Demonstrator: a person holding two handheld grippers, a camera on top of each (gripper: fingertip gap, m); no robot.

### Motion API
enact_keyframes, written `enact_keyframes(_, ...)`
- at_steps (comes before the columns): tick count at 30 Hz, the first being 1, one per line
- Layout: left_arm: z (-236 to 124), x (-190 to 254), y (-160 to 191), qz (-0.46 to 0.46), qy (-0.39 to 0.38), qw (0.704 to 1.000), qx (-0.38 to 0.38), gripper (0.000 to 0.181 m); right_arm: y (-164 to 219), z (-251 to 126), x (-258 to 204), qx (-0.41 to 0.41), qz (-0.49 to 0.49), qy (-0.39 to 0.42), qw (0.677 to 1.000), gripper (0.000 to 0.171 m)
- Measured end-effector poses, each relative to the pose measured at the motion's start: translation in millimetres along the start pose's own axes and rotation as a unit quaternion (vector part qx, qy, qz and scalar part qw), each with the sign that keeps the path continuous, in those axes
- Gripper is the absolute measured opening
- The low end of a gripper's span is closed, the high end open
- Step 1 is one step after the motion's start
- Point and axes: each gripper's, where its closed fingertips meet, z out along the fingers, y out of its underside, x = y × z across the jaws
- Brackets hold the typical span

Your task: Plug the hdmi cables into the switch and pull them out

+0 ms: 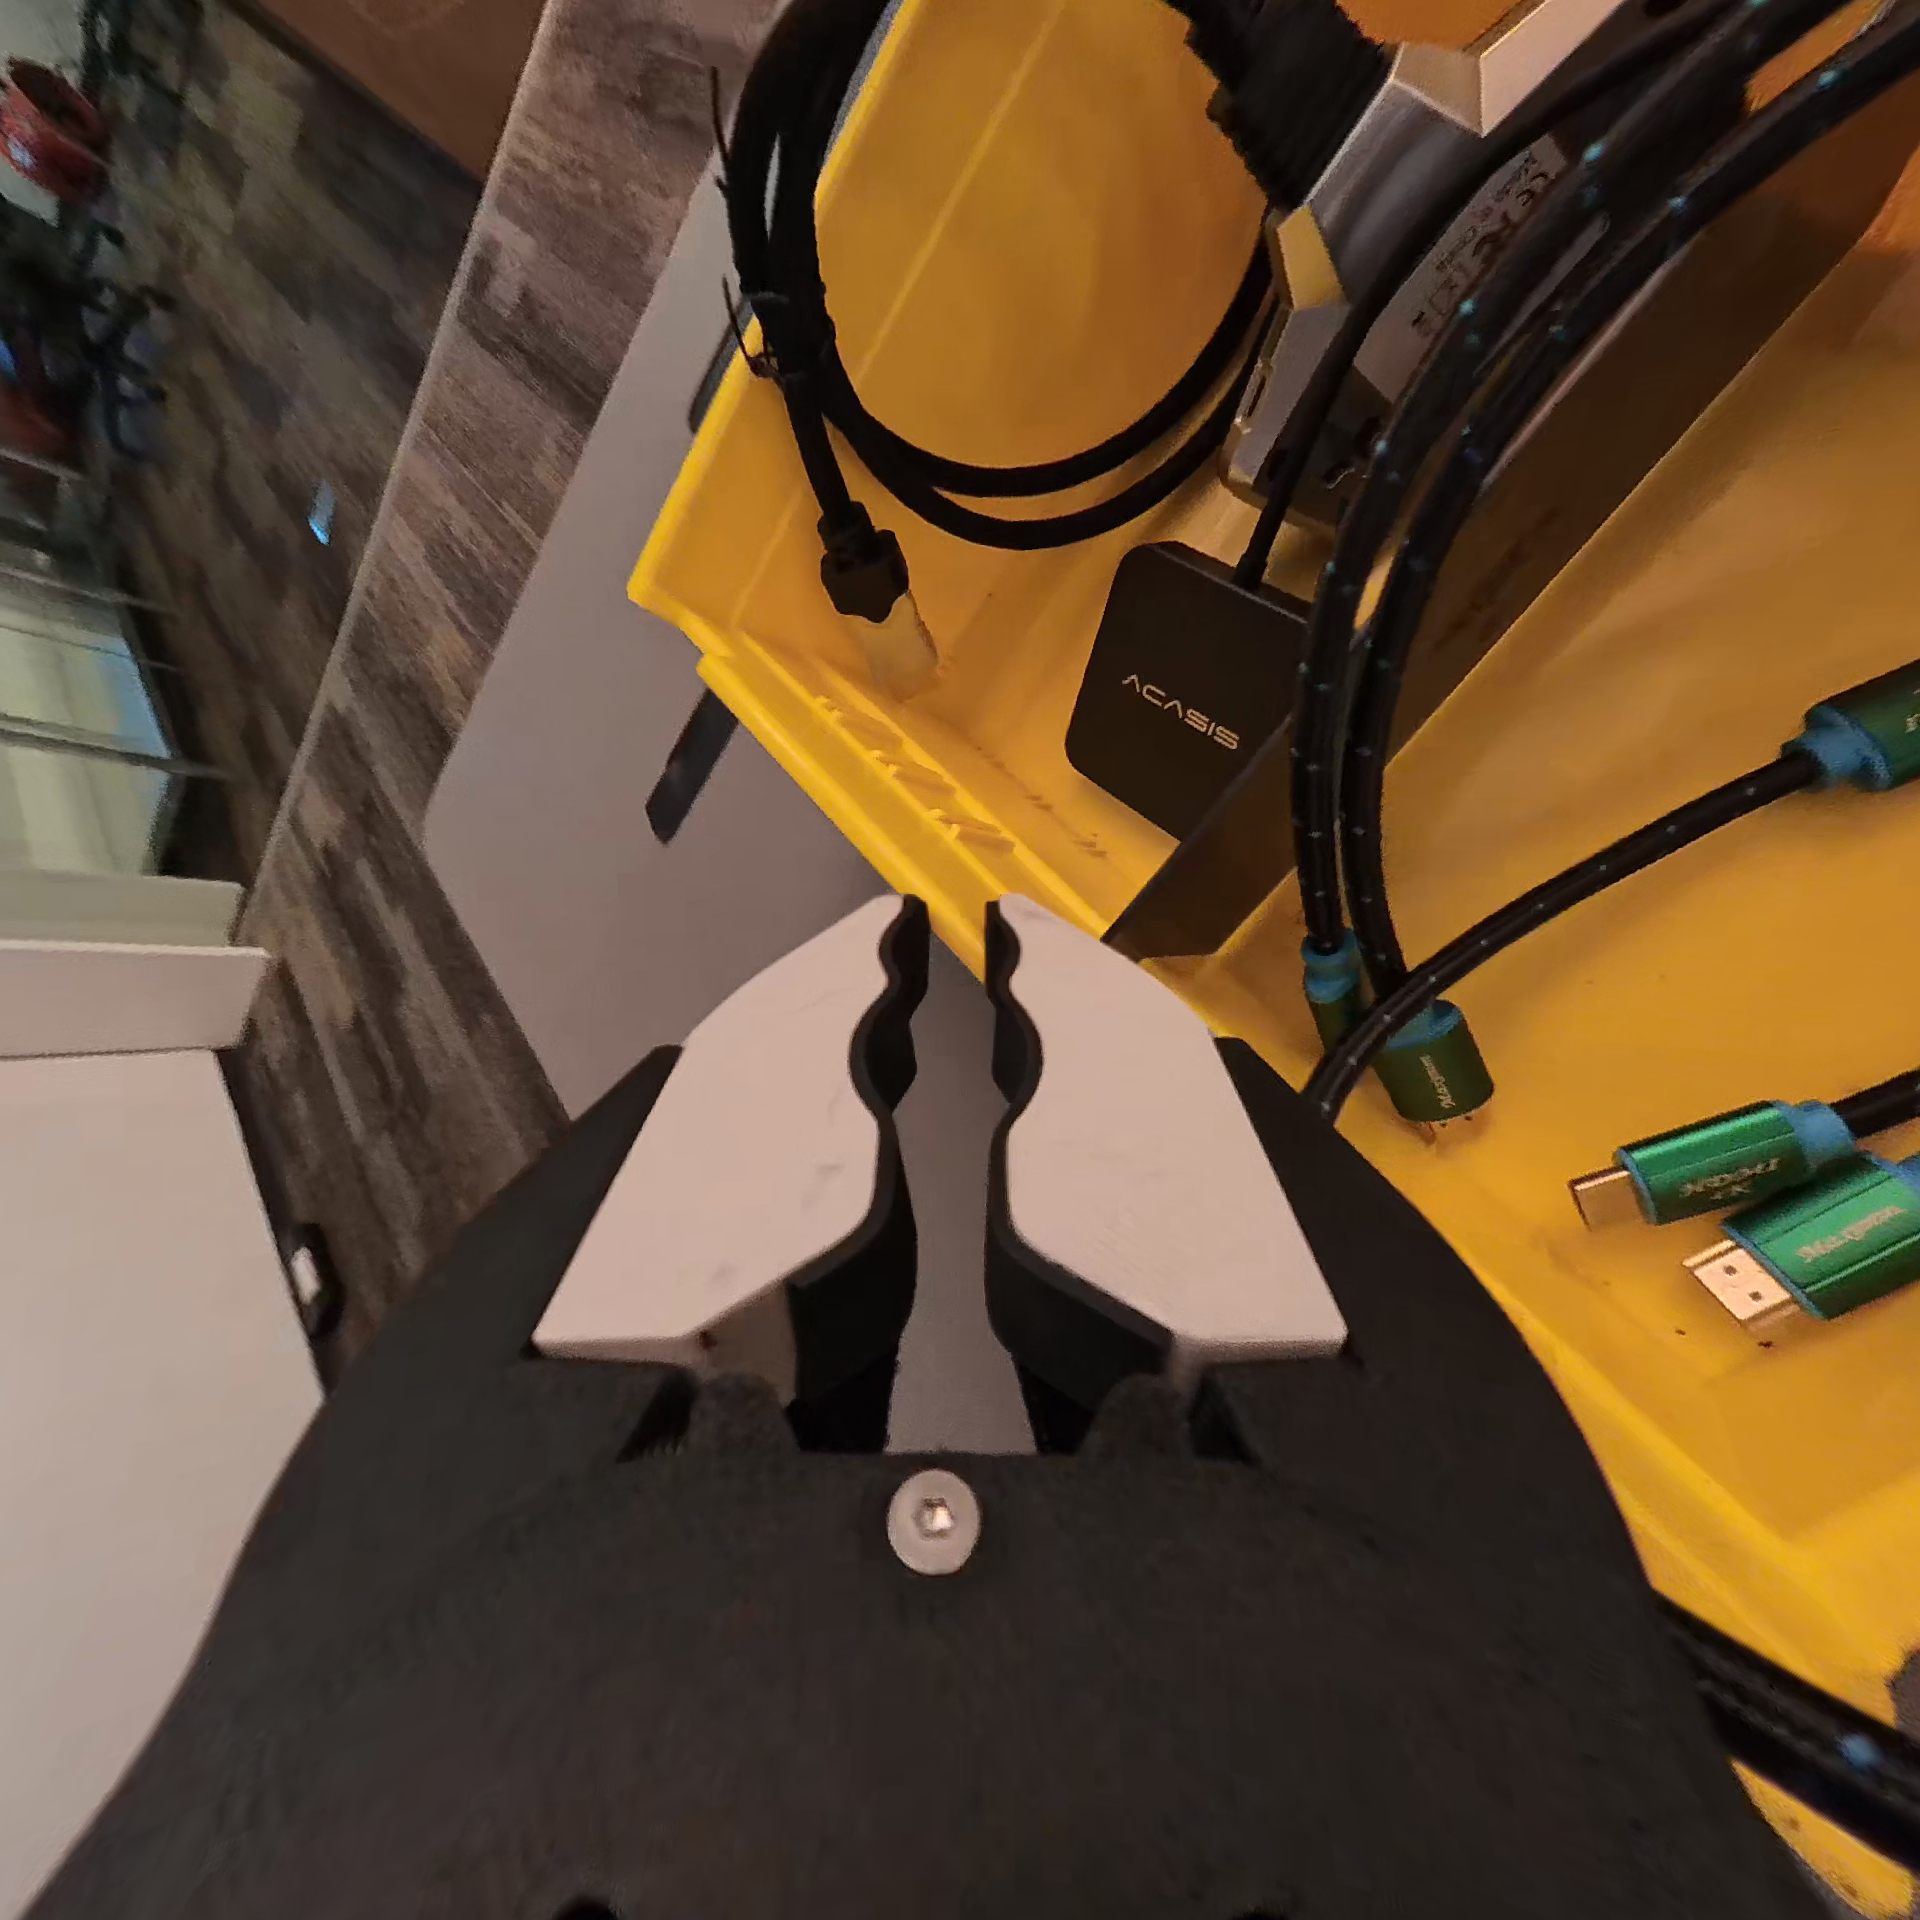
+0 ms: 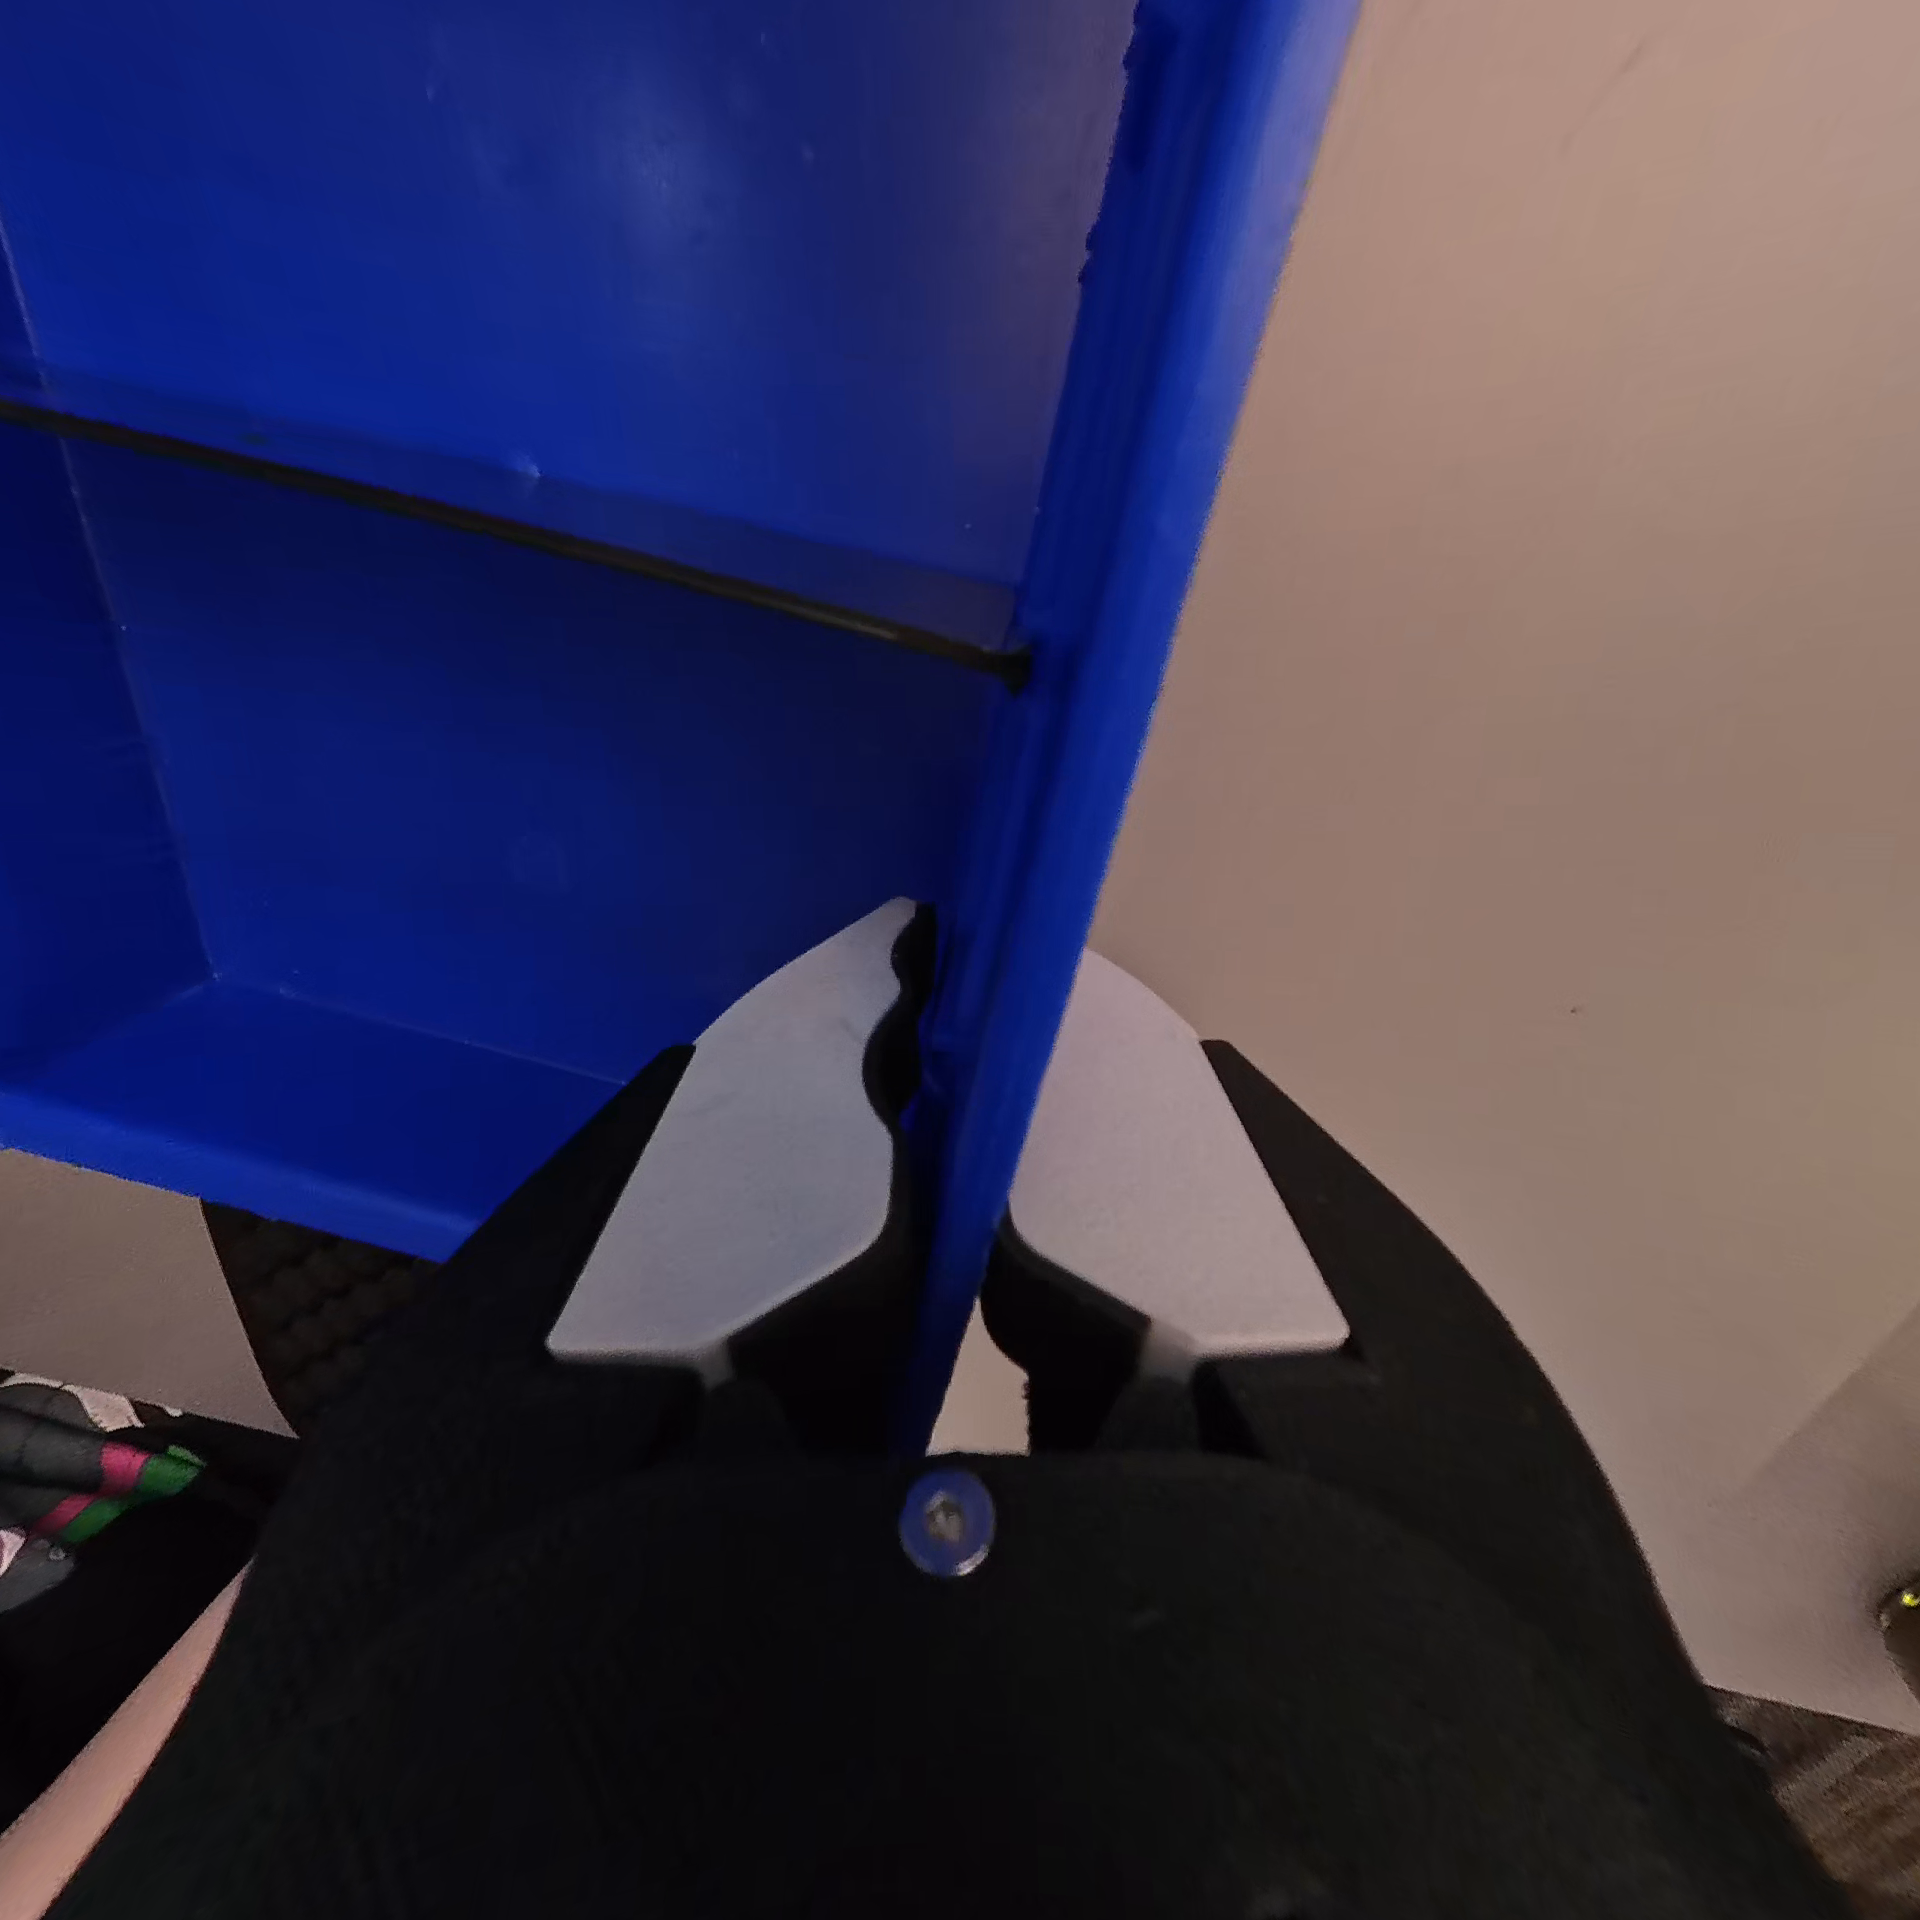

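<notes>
While my right gripper (image 2: 951, 1023) pinches the wall of the blue bin (image 2: 1122, 582), my left gripper (image 1: 954, 961) hangs nearly shut on nothing, just off the yellow tray (image 1: 1621, 1382). The green-headed HDMI cables (image 1: 1730, 1158) lie loose inside it, beside a small black box (image 1: 1179, 691) that may be the switch. I'd open the left wider and come at one plug squarely. The plugs and box carry printed lettering, which I'll leave unread.

Braided cables (image 1: 1538, 883), smooth plastic yellow bin (image 1: 1621, 1039), blue bin (image 2: 520, 727)
</notes>
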Motion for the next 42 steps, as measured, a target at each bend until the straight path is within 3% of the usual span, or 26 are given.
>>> enact_keyframes(1, 0, -1, -1, 0.01, -0.008, 1.0, 0.01, 0.006, -1, 0, 0, 0.0, -0.001, 0.0, 1.0, 0.009)
enact_keyframes(3, -1, -8, -3, 0.026, -0.042, 0.998, 0.032, 0.0, -1, 0, 1, 0.0, -0.001, 0.001, 1.0, 0.009)
enact_keyframes(5, -2, -20, 8, 0.022, -0.087, 0.996, 0.006, 0.0, -4, 0, 1, 0.002, -0.004, 0.001, 1.0, 0.009)
enact_keyframes(11, 1, -17, 13, -0.032, -0.065, 0.997, 0.001, 0.0, -8, 0, 1, 0.003, -0.007, 0.001, 1.0, 0.009)
enact_keyframes(14, -5, -24, 16, -0.129, -0.061, 0.989, -0.028, 0.004, -7, 1, 0, 0.002, -0.004, 0.0, 1.0, 0.01)
enact_keyframes(17, -15, -22, 8, -0.232, -0.004, 0.973, -0.017, 0.011, -7, 1, -1, 0.002, -0.003, 0.001, 1.0, 0.01)
enact_keyframes(22, -23, 13, -2, -0.348, 0.164, 0.923, -0.02, 0.013, -6, 1, -2, 0.004, 0.003, 0.0, 1.0, 0.01)
enact_keyframes(29, -15, 6, 9, -0.366, 0.133, 0.919, -0.053, 0.005, -5, 2, -4, 0.0, 0.007, 0.001, 1.0, 0.01)
enact_keyframes(31, -16, 2, 14, -0.372, 0.107, 0.918, -0.085, 0.018, -5, 2, -4, 0.0, 0.01, 0.001, 1.0, 0.01)
enact_keyframes(34, -17, 1, 15, -0.364, 0.081, 0.92, -0.117, 0.016, -5, 2, -5, -0.002, 0.013, -0.001, 1.0, 0.01)
enact_keyframes(37, -18, -5, 20, -0.35, 0.043, 0.925, -0.141, 0.03, -4, 2, -6, -0.003, 0.011, -0.002, 1.0, 0.01)
enact_keyframes(42, -13, 6, 24, -0.384, 0.074, 0.907, -0.158, 0.032, -5, 2, -6, -0.004, 0.008, -0.003, 1.0, 0.01)
